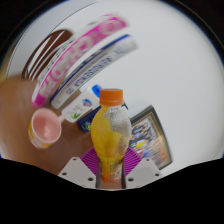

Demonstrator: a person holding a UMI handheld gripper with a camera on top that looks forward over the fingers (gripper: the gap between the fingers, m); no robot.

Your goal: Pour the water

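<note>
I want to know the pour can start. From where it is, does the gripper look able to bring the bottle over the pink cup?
Probably yes. The gripper looks shut on the orange-capped bottle, and the pink cup stands open-topped just beside it, with nothing visible between them. The cartons lie beyond both.

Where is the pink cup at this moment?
In the gripper view, the pink cup stands on the brown table, off to the left of the orange-capped bottle that the gripper holds between its fingers, with cartons lying behind it.
</note>
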